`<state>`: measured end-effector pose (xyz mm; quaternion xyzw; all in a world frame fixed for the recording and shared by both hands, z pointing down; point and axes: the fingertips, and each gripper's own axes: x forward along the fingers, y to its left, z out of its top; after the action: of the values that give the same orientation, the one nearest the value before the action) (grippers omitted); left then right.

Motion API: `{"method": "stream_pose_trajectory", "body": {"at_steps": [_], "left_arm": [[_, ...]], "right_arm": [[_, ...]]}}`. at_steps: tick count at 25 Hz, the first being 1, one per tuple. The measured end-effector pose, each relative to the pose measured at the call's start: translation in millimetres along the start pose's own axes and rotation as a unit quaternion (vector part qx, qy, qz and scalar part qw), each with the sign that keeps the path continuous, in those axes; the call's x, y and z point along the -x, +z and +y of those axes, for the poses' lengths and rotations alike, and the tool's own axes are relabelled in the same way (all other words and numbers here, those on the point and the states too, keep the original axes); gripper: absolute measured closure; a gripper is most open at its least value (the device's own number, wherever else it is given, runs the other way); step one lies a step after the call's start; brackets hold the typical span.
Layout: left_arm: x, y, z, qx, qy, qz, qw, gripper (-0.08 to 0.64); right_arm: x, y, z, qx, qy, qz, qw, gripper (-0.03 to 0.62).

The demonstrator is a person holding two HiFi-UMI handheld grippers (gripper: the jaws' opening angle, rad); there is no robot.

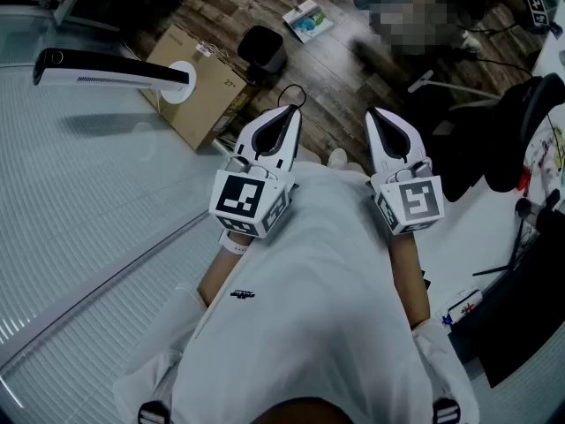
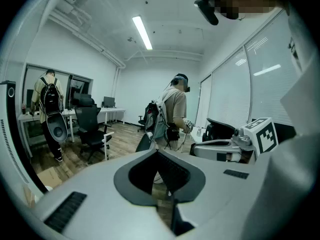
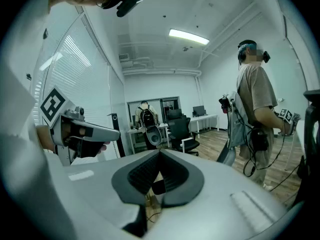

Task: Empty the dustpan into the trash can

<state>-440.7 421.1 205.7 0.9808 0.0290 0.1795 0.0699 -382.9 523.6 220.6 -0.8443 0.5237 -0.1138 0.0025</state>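
Observation:
My left gripper (image 1: 290, 110) and right gripper (image 1: 374, 113) are held side by side in front of my chest, pointing out over the wooden floor. Both are shut, with nothing between the jaws. A small black trash can (image 1: 262, 49) stands on the floor ahead of the left gripper, beside a cardboard box (image 1: 199, 91). I see no dustpan in any view. In the left gripper view the jaws (image 2: 159, 152) meet at the tip, and the right gripper (image 2: 235, 146) shows to the right. In the right gripper view the jaws (image 3: 160, 151) are likewise together, with the left gripper (image 3: 75, 129) at the left.
A frosted glass wall (image 1: 88, 201) runs along my left. A white desk (image 1: 494, 228) with cables lies at my right. A person with a headset (image 3: 257, 109) stands ahead on the right, and another with a backpack (image 2: 47, 109) stands near office chairs (image 2: 92, 126).

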Motion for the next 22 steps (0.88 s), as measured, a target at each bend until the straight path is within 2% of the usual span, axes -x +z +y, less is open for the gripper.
{"method": "stream_pose_trajectory", "body": {"at_steps": [9, 18, 22], "left_arm": [[-3, 4, -9, -0.004, 0.002, -0.003, 1.0000, 0.552], [-10, 4, -28, -0.016, -0.008, 0.000, 0.9998, 0.552], [-13, 3, -32, -0.016, -0.008, 0.004, 0.9998, 0.552]], "right_arm": [[2, 7, -5, -0.012, -0.001, -0.013, 1.000, 0.580], [28, -8, -22, -0.042, -0.011, -0.024, 0.999, 0.580], [32, -11, -30, -0.041, -0.015, -0.021, 0.999, 0.578]]}}
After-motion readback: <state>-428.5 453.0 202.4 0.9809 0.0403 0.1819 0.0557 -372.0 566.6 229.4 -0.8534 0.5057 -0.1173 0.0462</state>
